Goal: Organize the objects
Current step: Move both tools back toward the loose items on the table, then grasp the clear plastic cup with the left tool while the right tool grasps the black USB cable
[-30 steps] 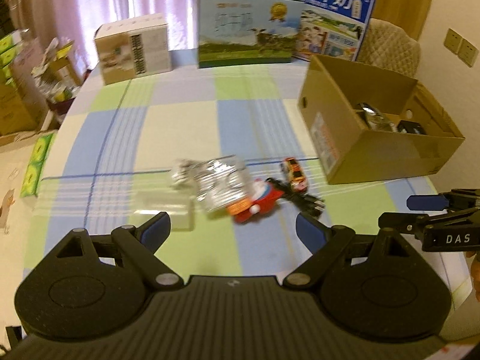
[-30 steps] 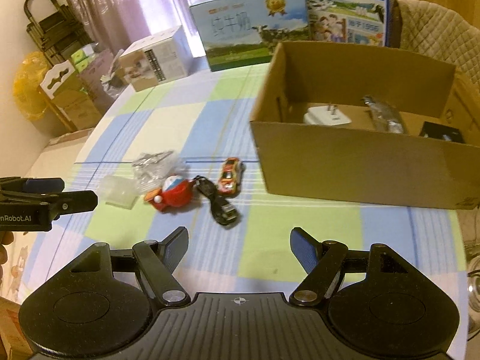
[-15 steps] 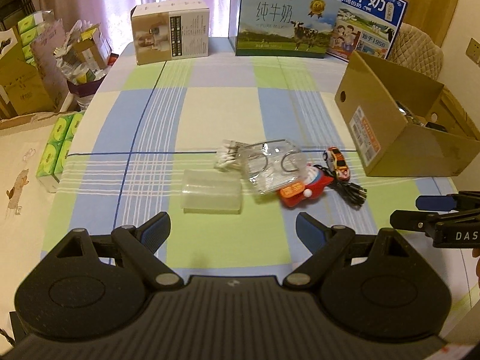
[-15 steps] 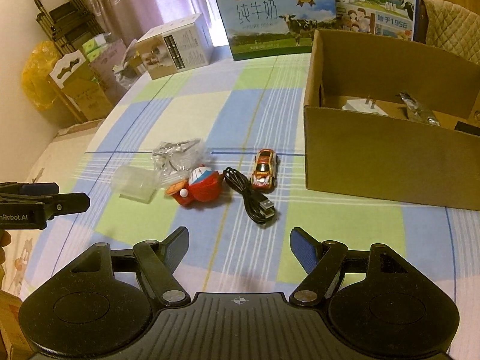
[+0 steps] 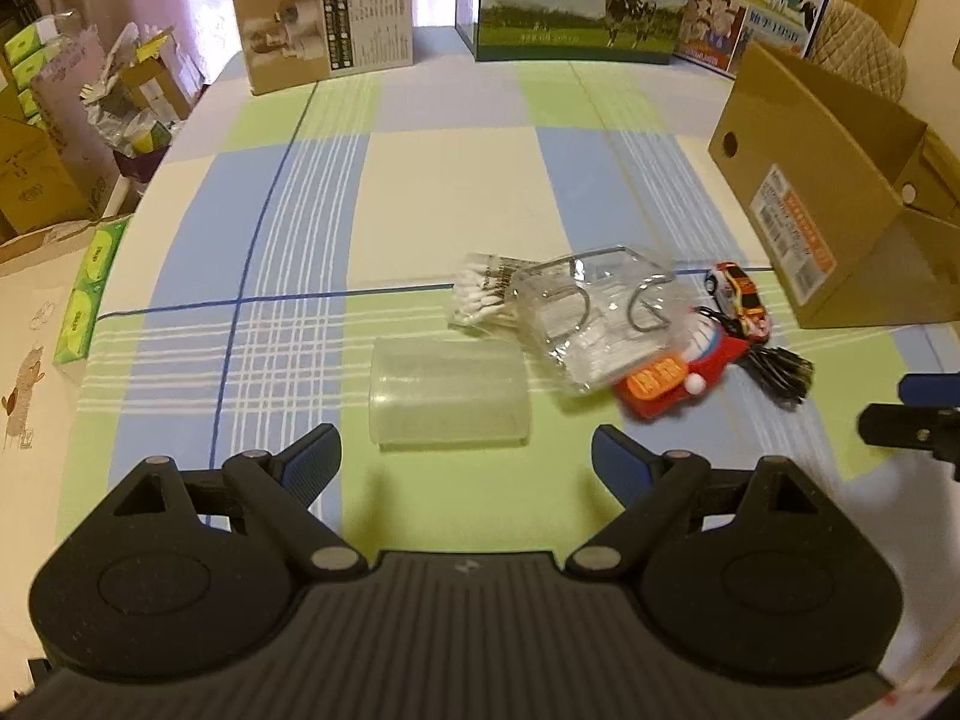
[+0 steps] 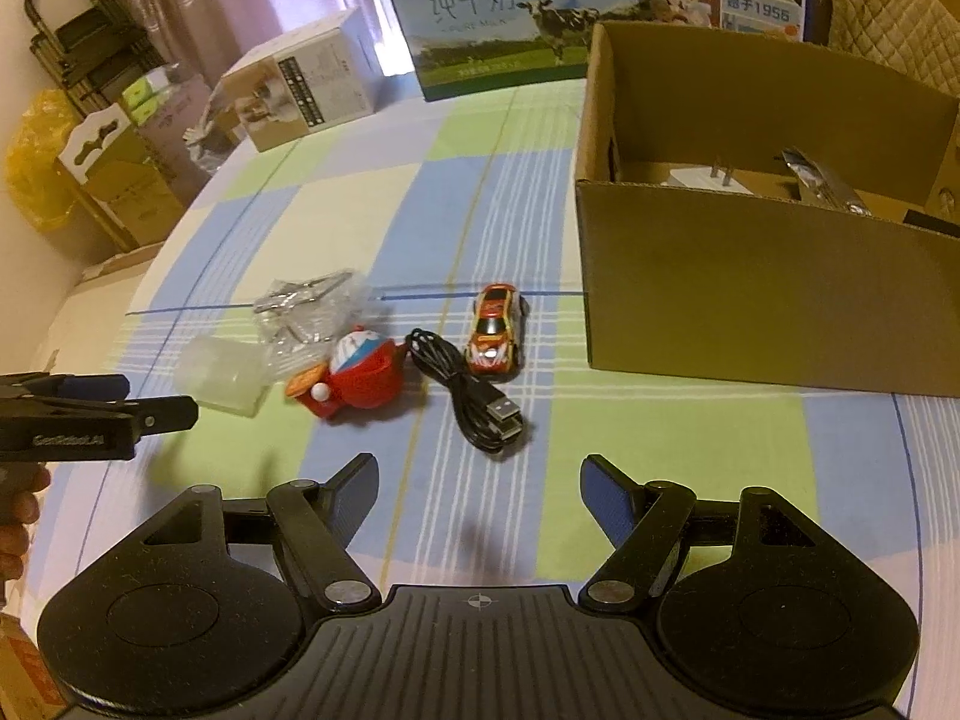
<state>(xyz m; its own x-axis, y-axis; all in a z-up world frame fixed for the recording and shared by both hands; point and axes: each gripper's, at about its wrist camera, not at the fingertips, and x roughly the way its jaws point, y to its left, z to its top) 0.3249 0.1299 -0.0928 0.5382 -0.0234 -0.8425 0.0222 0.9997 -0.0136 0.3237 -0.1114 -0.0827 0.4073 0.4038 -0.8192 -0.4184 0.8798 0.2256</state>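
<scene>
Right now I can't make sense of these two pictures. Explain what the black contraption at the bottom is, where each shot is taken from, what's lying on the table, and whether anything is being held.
There is no robot. A person carries a hand-held gripper in each hand, each with a camera looking out along its two fingers. The black shape at the bottom of each picture is that tool itself.

One picture looks out from the left hand-held gripper, the other from the right hand-held gripper. Both are open and hold nothing.

On the checked tablecloth lie a frosted plastic container, a pack of cotton swabs, a clear bag with metal rings, a red toy, a black USB cable and an orange toy car. To the right stands an open cardboard box that already holds a few items.
</scene>
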